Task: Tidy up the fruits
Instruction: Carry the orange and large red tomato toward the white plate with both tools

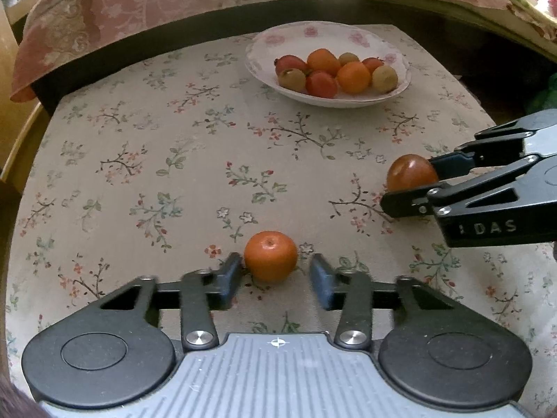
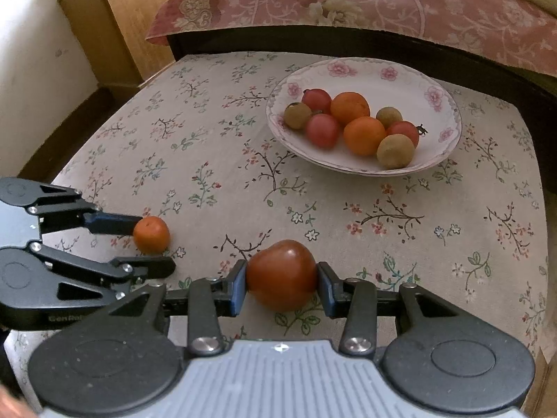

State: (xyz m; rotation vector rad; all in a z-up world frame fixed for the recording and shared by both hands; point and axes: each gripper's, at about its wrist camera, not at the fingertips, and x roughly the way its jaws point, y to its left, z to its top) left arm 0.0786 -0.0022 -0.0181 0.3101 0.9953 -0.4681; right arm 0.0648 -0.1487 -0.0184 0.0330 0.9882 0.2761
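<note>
A white flowered plate (image 1: 327, 29) (image 2: 365, 66) at the back of the table holds several oranges, red tomatoes and brownish-green fruits. A loose orange (image 1: 271, 256) (image 2: 151, 234) rests on the floral cloth between the fingers of my left gripper (image 1: 275, 264) (image 2: 153, 245). That gripper is open: one pad is near or touching the orange and a gap shows on the other side. To the right, a dark red tomato (image 2: 282, 273) (image 1: 412, 172) sits low over the cloth, and my right gripper (image 2: 282, 277) (image 1: 410, 184) is shut on it, both pads pressed against its sides.
The floral tablecloth (image 1: 174, 160) covers a small table with rounded edges. A bed with a pink patterned cover (image 2: 383, 3) runs along the far side, just behind the plate. A wooden cabinet (image 2: 115, 17) and a white wall stand at the left.
</note>
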